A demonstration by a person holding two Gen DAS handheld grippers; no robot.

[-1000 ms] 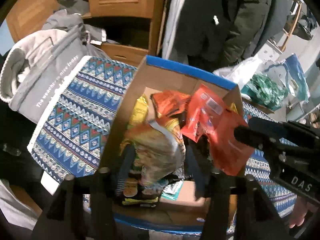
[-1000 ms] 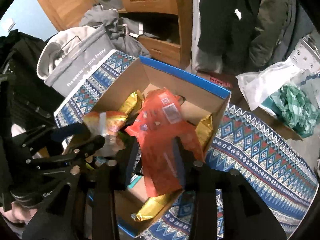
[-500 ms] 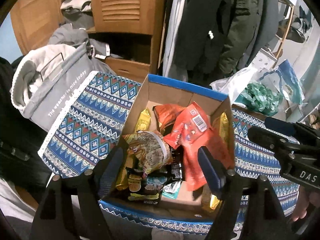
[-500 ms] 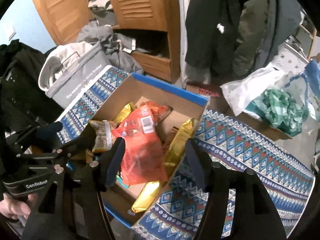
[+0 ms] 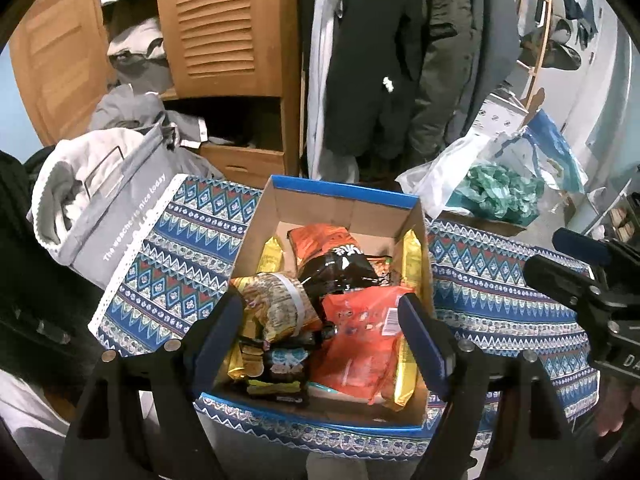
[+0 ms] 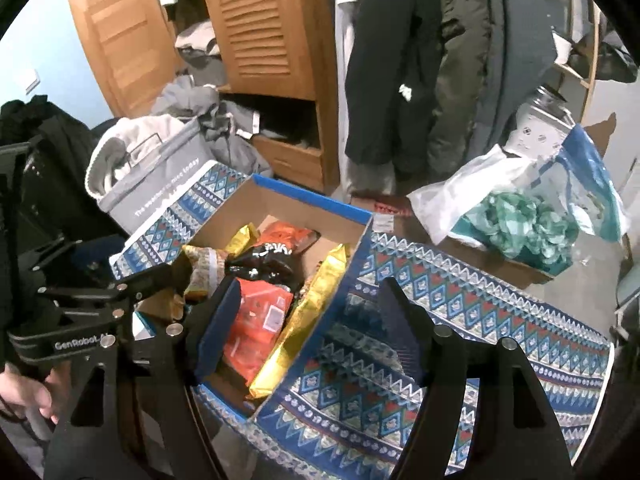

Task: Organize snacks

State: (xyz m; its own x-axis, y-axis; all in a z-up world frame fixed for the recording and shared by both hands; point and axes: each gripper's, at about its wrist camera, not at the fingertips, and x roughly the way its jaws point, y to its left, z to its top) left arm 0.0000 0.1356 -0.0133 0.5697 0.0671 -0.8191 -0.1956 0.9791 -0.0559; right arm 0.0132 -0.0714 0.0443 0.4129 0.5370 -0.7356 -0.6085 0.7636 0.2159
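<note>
A blue-rimmed cardboard box (image 5: 344, 194) stands on a patterned cloth and holds several snack packets. An orange packet (image 5: 360, 344) lies at the front right, beside a tan striped packet (image 5: 280, 304), a black packet (image 5: 340, 272) and gold packets (image 5: 412, 256). My left gripper (image 5: 320, 320) is open and empty above the box's near side. My right gripper (image 6: 308, 320) is open and empty above the box's right wall (image 6: 340, 280); the orange packet (image 6: 256, 320) lies below its left finger. Each gripper shows in the other's view.
A grey fabric bin (image 5: 116, 204) of clothes sits left of the box. A white plastic bag (image 5: 460, 176) and green crumpled paper (image 5: 500, 192) lie at the back right. A wooden wardrobe (image 5: 224, 40) with hanging coats stands behind. The patterned cloth (image 6: 460, 312) spreads to the right.
Both grippers opened and let go of their packets, the left the tan striped one and the right the orange one. Both packets now lie in the box. Both grippers drew back and up.
</note>
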